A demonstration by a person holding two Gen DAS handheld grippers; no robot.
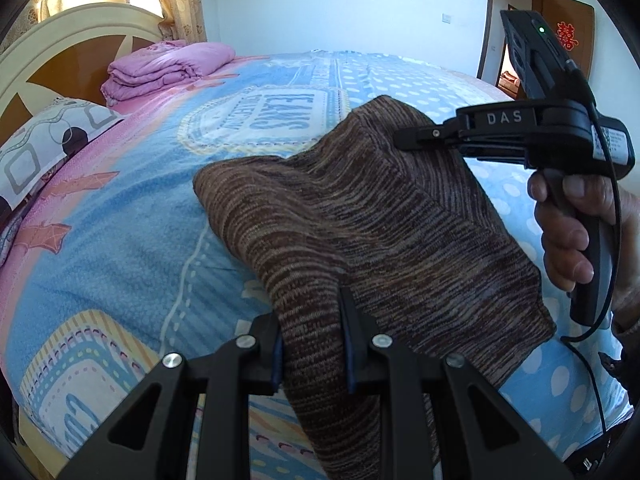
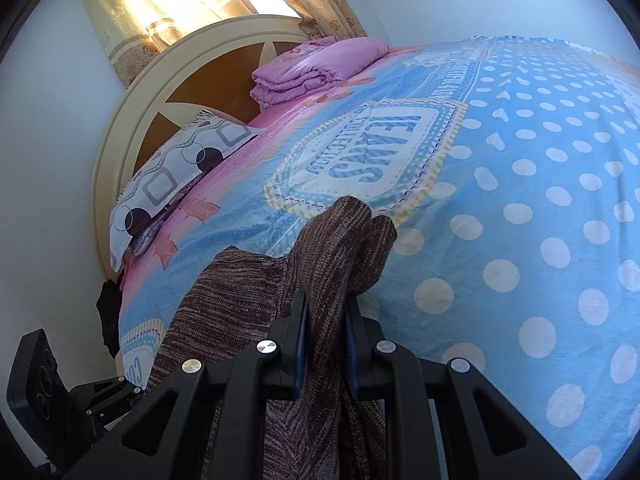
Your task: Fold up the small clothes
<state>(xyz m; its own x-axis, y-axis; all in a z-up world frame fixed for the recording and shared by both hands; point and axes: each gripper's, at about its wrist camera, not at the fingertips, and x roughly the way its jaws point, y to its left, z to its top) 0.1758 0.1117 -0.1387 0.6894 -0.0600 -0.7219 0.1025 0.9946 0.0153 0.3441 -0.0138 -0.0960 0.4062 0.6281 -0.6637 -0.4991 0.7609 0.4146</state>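
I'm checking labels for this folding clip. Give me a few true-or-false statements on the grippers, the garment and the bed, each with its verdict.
1. Both grippers are shut on the brown knit. True: left gripper and right gripper each have cloth between the jaws.
2. The knit lies flat on the bed. False: it is lifted and hangs between the grippers.
3. A folded pink quilt sits by the headboard. True.
4. The bedspread is plain white. False: blue with white dots.

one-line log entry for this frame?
stage: fold underway | left gripper: shut on brown knit garment | right gripper: shut on it | garment lifted over bed
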